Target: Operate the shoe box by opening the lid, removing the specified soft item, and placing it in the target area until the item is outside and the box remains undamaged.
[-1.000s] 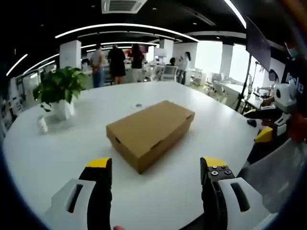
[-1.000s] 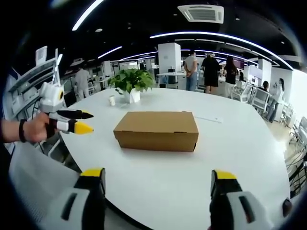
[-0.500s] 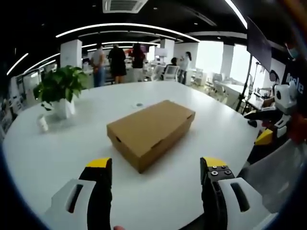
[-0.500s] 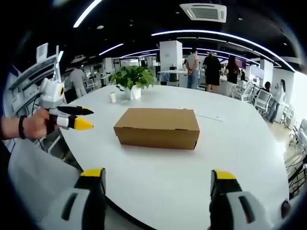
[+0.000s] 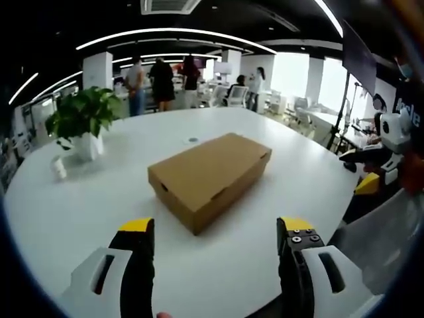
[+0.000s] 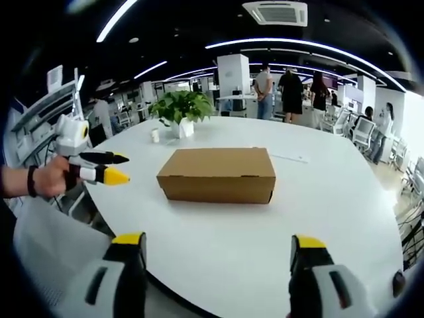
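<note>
1. Little had shifted since the earlier frames: the shoe box sat slightly lower in the left gripper view, which read as the camera tipping and not the box travelling.
2. Both grippers stood with jaws spread wide and nothing between them; the left gripper and the right gripper each hung short of the box, over the near edge of the white bench.
3. The box lay ahead of both grippers, lid shut, one corner toward the left gripper and a long side facing the right one.
4. Step in hand, as I judged it: the approach for opening the lid.
5. To do it well, one gripper should probably steady the base while the other catches the lid's front lip and lifts gently, so the cardboard neither creases nor slides.
6. The soft item was hidden inside.
7. A potted plant stood beyond the box, well apart.
</note>
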Tool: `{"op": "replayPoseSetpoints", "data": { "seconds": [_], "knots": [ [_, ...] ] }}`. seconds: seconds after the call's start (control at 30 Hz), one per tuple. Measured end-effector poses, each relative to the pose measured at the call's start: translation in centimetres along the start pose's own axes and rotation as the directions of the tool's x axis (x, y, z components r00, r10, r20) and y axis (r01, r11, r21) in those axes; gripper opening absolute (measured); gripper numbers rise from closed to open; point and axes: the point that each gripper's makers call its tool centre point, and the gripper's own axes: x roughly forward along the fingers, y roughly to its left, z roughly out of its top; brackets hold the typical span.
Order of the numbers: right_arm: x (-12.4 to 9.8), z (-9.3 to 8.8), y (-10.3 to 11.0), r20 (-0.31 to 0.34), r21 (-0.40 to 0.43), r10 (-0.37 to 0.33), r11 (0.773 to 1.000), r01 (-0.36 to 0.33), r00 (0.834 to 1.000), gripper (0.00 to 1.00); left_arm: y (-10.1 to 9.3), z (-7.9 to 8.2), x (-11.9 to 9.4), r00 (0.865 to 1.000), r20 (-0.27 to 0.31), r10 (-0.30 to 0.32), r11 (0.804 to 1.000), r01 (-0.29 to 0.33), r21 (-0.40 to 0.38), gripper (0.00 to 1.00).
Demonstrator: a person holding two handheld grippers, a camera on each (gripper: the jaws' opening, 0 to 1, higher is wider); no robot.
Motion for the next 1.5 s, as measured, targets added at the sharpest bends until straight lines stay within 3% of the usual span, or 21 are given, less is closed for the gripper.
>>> {"op": "replayPoseSetpoints", "data": {
  "seconds": [0.27, 0.5, 0.6, 0.77, 1.07, 1.5],
  "knots": [
    [0.3, -0.1, 0.3, -0.016, -0.024, 0.012, 1.000, -0.012, 1.000, 0.89, 0.3, -0.8, 0.4, 1.000, -0.026, -0.003, 1.000, 0.002, -0.013, 0.78],
    [0.2, 0.1, -0.3, -0.005, 0.015, 0.010, 1.000, -0.009, 1.000, 0.89, 0.0, -1.4, 0.8, 0.999, -0.047, -0.013, 1.000, 0.012, -0.021, 0.78],
    [0.2, 0.6, -0.2, 0.030, 0.087, 0.031, 0.996, -0.034, 0.999, 0.89, 0.3, -1.7, 0.8, 0.998, -0.056, -0.010, 0.999, 0.008, -0.037, 0.78],
    [0.4, 0.7, -0.9, 0.025, 0.086, 0.020, 0.996, -0.022, 0.999, 0.89, 1.0, -1.9, 0.6, 0.998, -0.058, 0.007, 0.998, -0.011, -0.064, 0.78],
    [2.6, 1.4, -0.9, 0.027, 0.076, 0.054, 0.996, -0.056, 0.998, 0.89, 1.7, -2.4, 0.8, 0.997, -0.073, 0.022, 0.995, -0.029, -0.091, 0.78],
    [4.8, 2.5, -3.0, 0.017, 0.053, 0.070, 0.996, -0.071, 0.997, 0.89, 1.9, -2.6, 2.9, 0.996, -0.084, 0.010, 0.996, -0.018, -0.093, 0.78]
  ]
}}
